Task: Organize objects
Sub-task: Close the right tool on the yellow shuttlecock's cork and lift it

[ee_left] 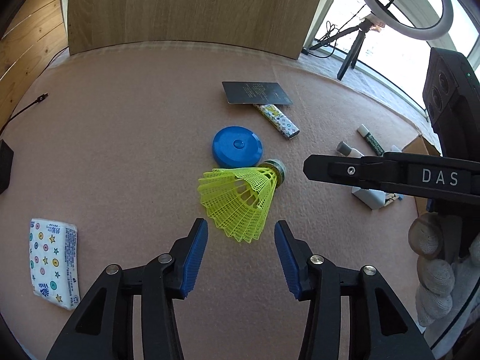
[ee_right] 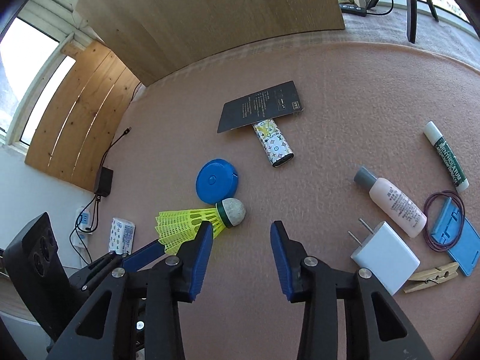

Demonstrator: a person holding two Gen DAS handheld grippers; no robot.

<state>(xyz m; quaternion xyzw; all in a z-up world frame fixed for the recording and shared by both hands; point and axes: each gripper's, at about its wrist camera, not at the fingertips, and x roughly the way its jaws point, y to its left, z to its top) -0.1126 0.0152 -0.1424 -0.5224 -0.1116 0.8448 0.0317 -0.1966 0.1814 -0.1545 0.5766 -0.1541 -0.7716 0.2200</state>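
Both the left tongs (ee_left: 241,234) and right tongs (ee_right: 241,237) gape wide, holding nothing. The yellow plastic mesh shuttlecock (ee_left: 240,199) lies mid-table on pink felt (ee_left: 120,150), touching a round blue disc (ee_left: 237,147); open felt stretches left.

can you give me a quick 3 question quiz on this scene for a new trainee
1. True or false: the left gripper is shut on the yellow shuttlecock.
2. What partly covers the patterned case? A) dark card B) tissue pack C) clothespin
3. Fill in: the shuttlecock's cork rests beside the blue round ____.

Key:
1. False; its jaws stand open, with the skirt just ahead of them.
2. A, the dark card.
3. Case.
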